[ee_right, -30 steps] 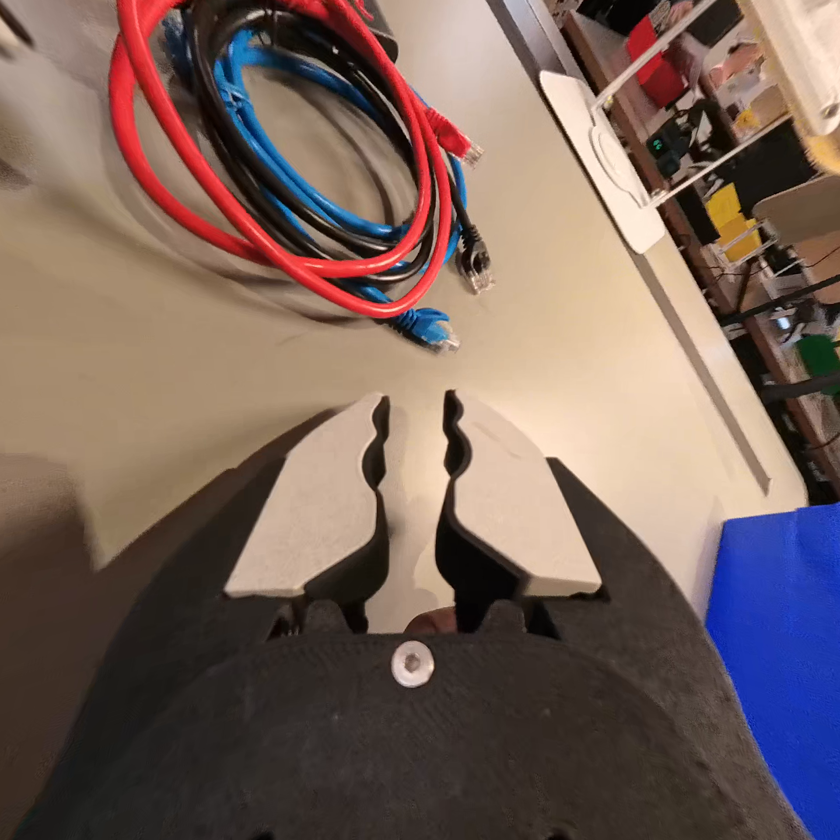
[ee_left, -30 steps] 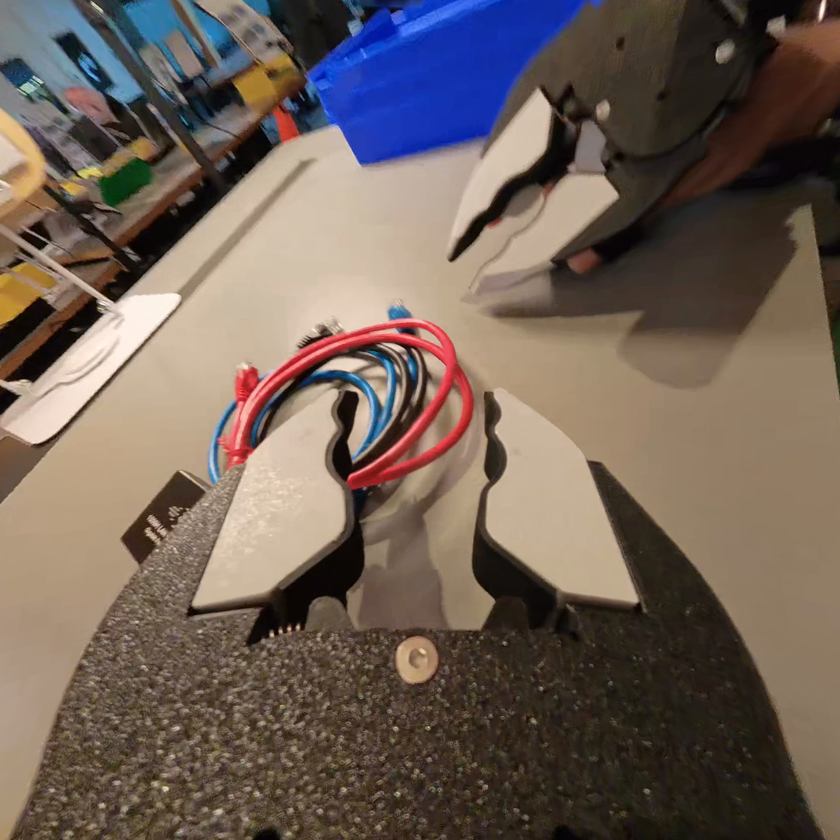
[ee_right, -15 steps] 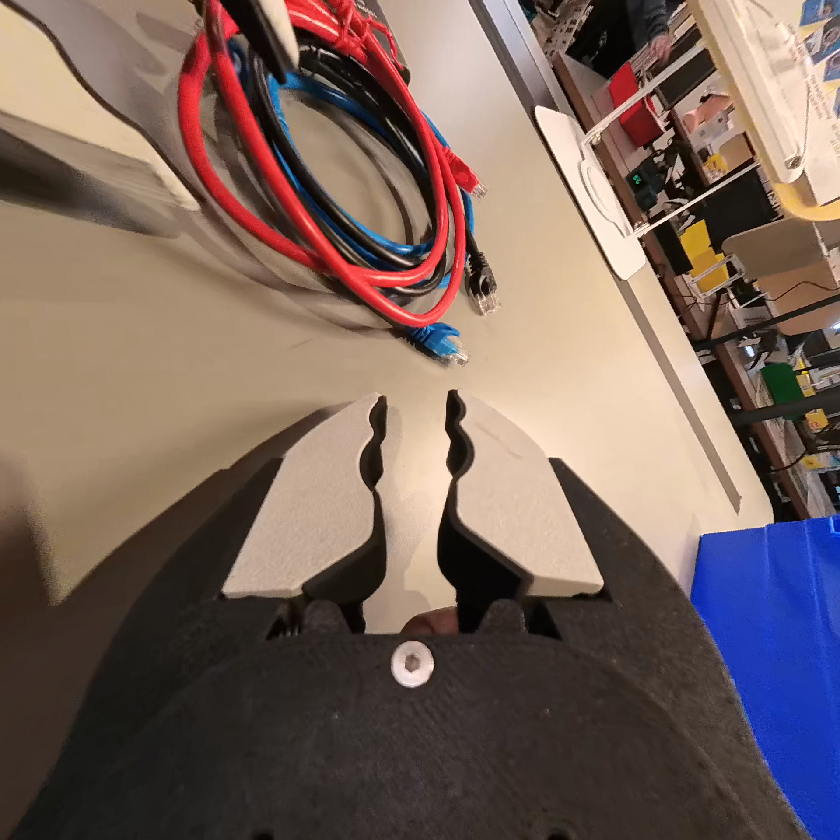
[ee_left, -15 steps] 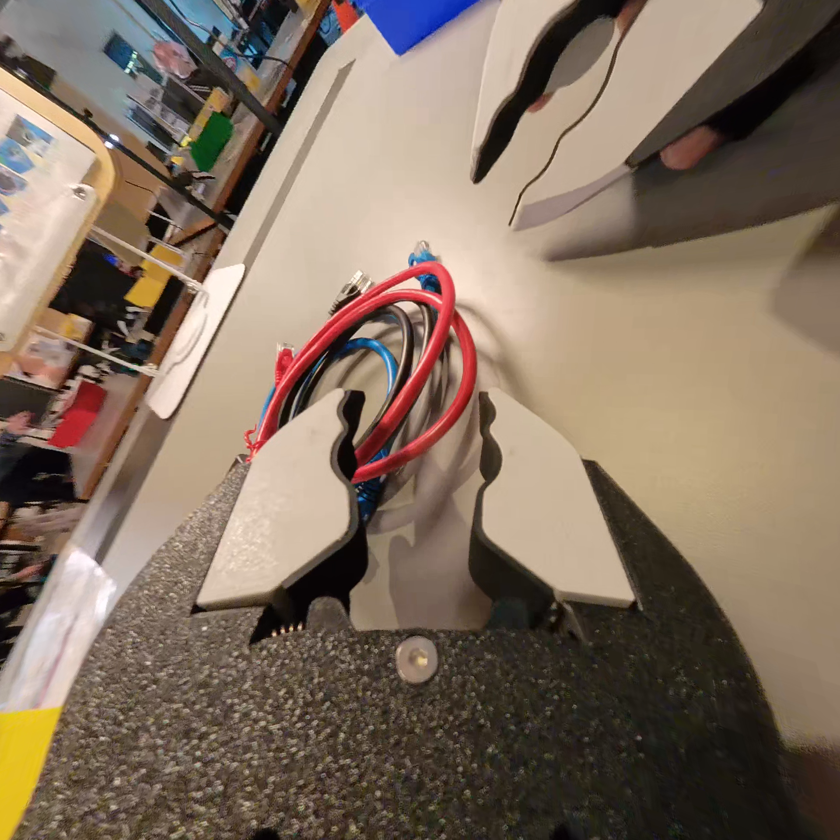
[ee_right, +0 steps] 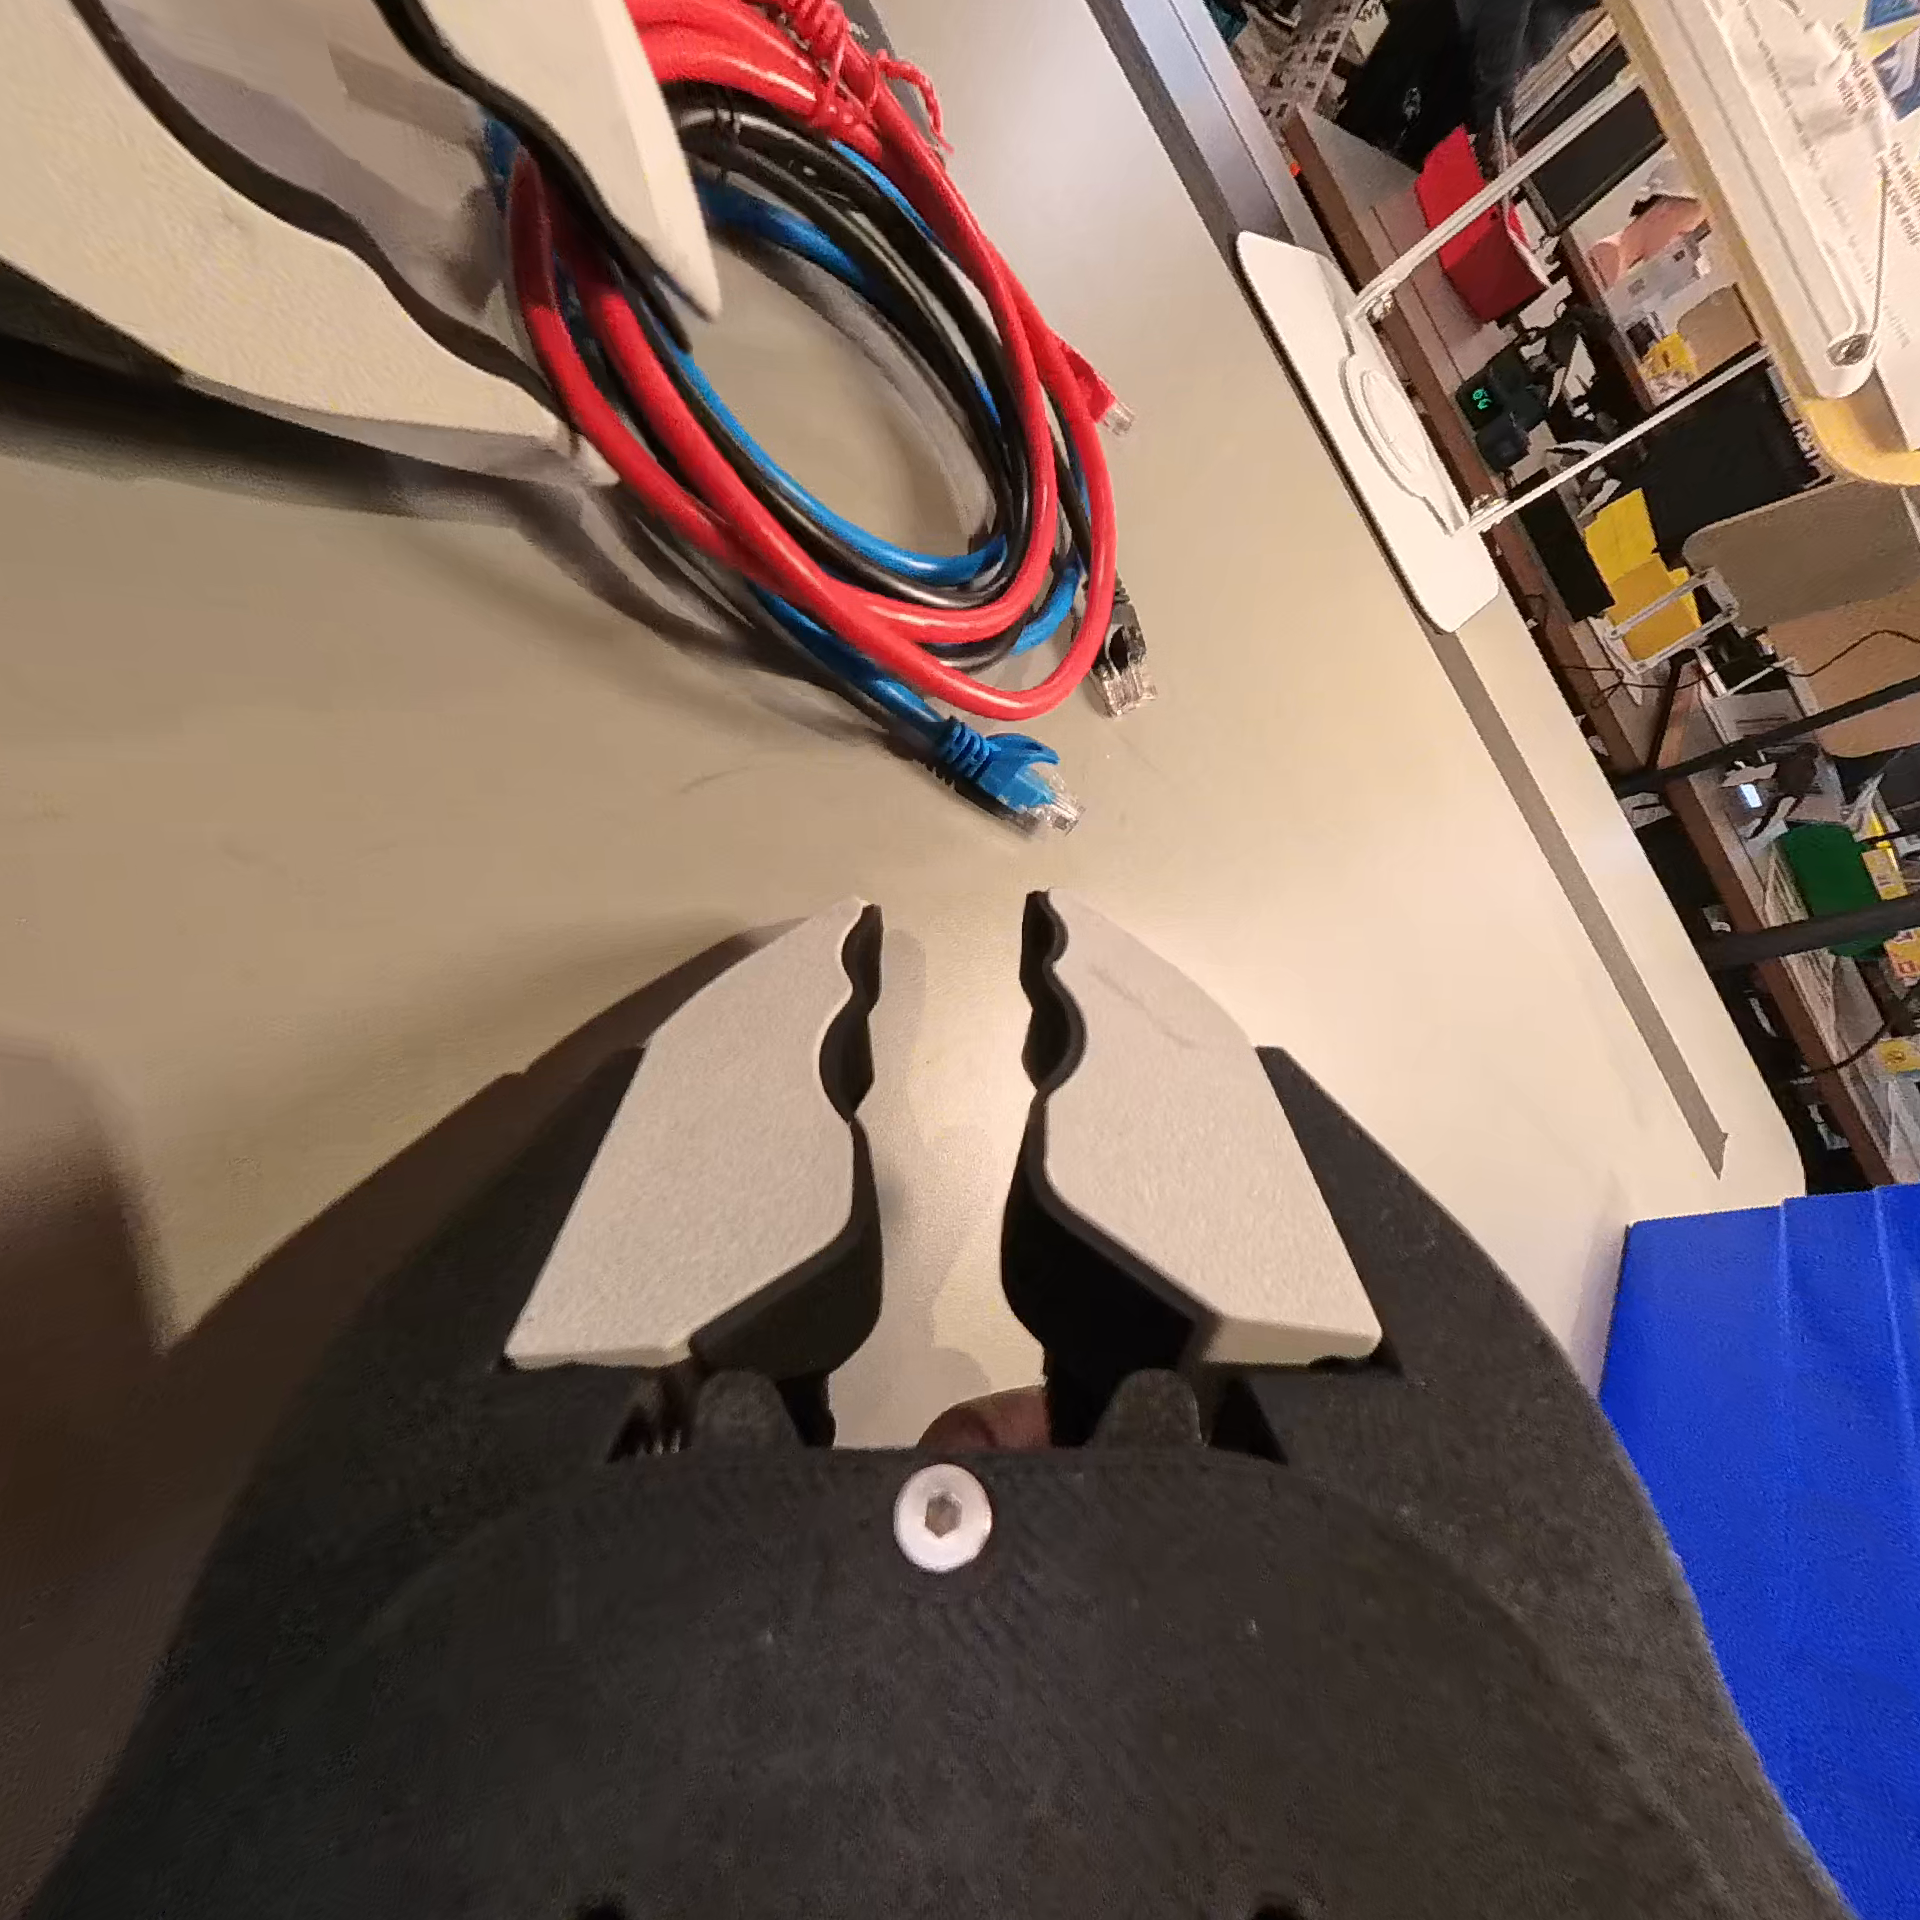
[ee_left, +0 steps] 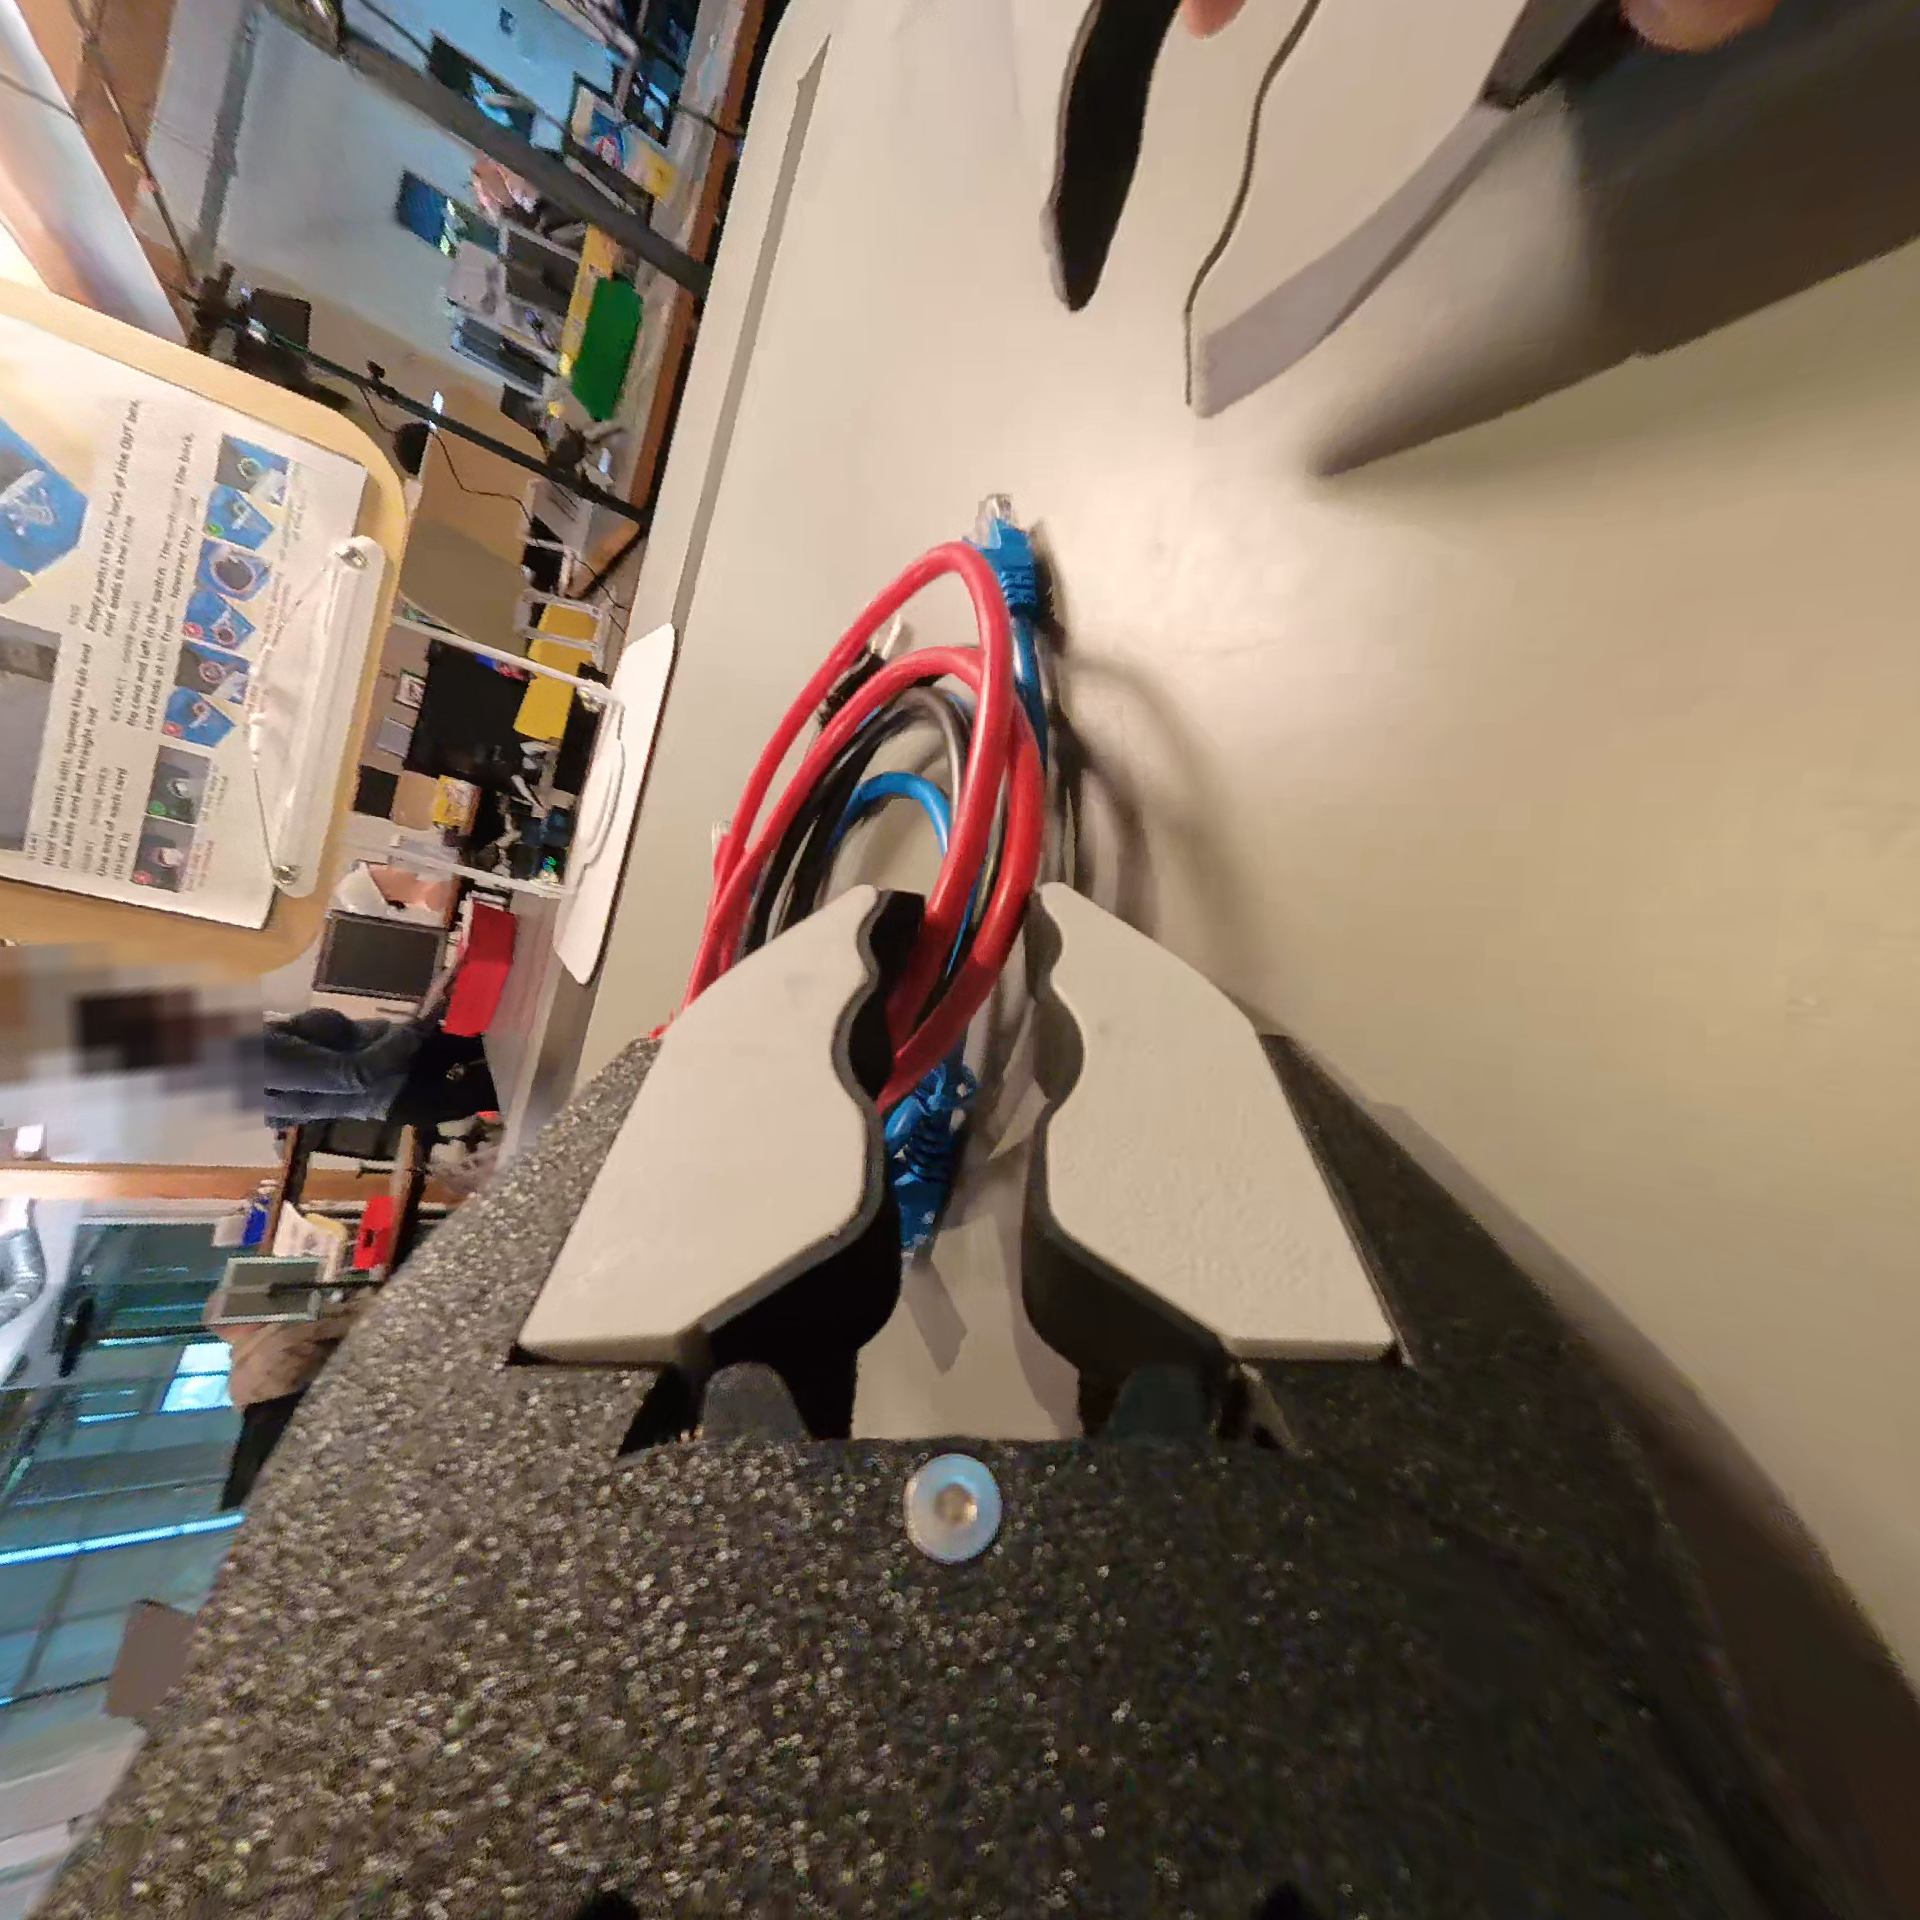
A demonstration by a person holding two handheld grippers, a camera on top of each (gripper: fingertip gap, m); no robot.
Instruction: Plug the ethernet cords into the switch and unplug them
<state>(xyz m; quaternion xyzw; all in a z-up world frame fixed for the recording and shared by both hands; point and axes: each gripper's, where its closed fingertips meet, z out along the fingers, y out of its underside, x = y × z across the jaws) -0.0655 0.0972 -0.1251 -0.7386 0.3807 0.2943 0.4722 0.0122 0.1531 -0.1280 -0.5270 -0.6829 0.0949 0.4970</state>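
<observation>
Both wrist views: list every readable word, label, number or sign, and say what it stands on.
Instruction sheet on the wooden board: printed lines and photo captions, readable in part; wording not reproduced.
Green display on the far shelf: too blurred to read.
Ethernet cords: no readable markings.

- i work over a smooth grey tabletop (ee_right: 416, 831) under warm light.
- at my right sits a bright blue plastic bin (ee_right: 1787, 1455).
- a flat white stand base (ee_right: 1361, 436) lies near the table's far edge, holding a clear acrylic frame with a printed sheet (ee_left: 156, 644).
- beyond it stand cluttered wooden workbenches (ee_right: 1714, 852) with yellow, green and red boxes.
</observation>
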